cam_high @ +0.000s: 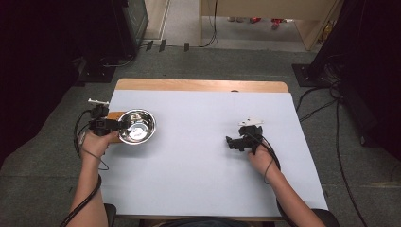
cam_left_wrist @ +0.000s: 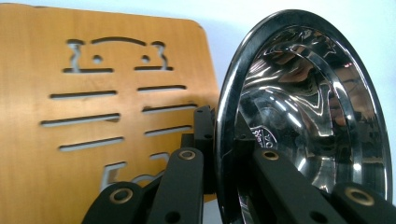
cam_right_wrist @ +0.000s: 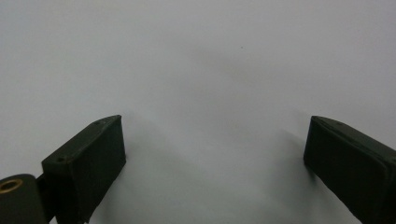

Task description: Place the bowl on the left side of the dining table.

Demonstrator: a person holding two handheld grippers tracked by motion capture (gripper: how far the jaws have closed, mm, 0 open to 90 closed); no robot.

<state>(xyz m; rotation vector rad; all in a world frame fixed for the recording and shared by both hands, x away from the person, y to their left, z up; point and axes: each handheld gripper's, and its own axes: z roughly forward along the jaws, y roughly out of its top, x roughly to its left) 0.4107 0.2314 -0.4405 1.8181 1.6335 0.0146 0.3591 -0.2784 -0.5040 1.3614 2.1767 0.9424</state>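
A shiny steel bowl (cam_high: 137, 126) sits at the left side of the white table cover (cam_high: 198, 161). My left gripper (cam_high: 118, 126) is shut on the bowl's left rim; in the left gripper view the rim (cam_left_wrist: 224, 140) runs between the two black jaws. Under and beside the bowl lies a wooden board (cam_left_wrist: 93, 116) with cut-out slots. My right gripper (cam_high: 231, 142) rests on the cover at centre right, pointing left, its jaws wide apart over bare white surface (cam_right_wrist: 210, 93) with nothing between them.
The table's bare wooden strip (cam_high: 203, 85) runs along the far edge. Grey carpet surrounds the table, with cables (cam_high: 321, 106) on the floor at the right and dark equipment at both sides.
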